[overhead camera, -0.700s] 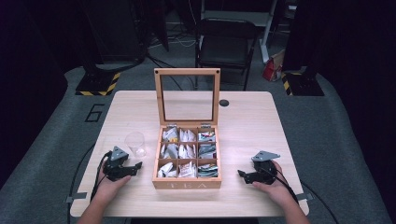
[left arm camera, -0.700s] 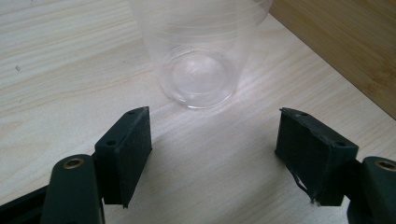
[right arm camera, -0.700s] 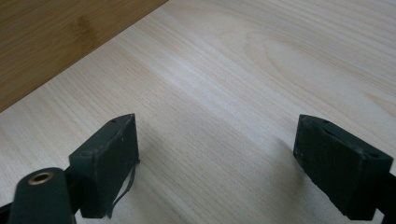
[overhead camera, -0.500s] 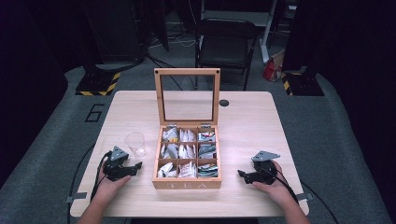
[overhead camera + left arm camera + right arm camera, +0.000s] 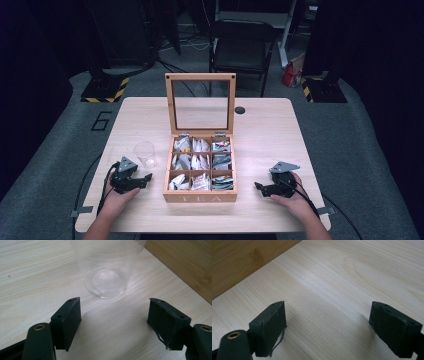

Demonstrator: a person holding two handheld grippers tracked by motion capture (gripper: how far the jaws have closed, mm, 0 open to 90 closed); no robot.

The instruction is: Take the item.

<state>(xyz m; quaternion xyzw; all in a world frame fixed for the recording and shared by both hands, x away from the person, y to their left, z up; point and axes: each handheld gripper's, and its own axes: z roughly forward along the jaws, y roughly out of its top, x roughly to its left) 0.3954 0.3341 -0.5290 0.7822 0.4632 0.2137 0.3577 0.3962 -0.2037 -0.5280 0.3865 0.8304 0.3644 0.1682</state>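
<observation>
Pale wood grain is seen across the table point(image 5: 270, 135), on which an open wooden tea box point(image 5: 200, 194) is set near the middle of the front half. Its glass-paned lid point(image 5: 200, 102) is stood upright at the back, and its nine compartments are filled with tea bags point(image 5: 201, 161).

The left gripper point(image 5: 141, 179) is rested on the table near the front left corner, held in the person's left hand point(image 5: 119, 196). Its jaws are spread wide with nothing between them, and bare table is seen in the gap. A clear plastic cup point(image 5: 107, 266) is stood upright just ahead of the jaws, apart from both pads; in the high view the cup point(image 5: 144, 154) is placed between the gripper and the left wall of the box, near but not touching either. That wall is seen as a brown band at the upper right corner of the left gripper view.

The right gripper point(image 5: 262, 188) is laid on the table to the right of the box, held in the right hand point(image 5: 290, 200), with its jaws likewise spread wide and empty. The box wall is seen at the upper left of the right gripper view, well clear of the pads.

Open table is left on both sides of the box, and a broad bare strip is kept behind the lid up to the far edge, where a small dark round cap point(image 5: 240, 110) is set. The front edge lies just beneath both wrists.
</observation>
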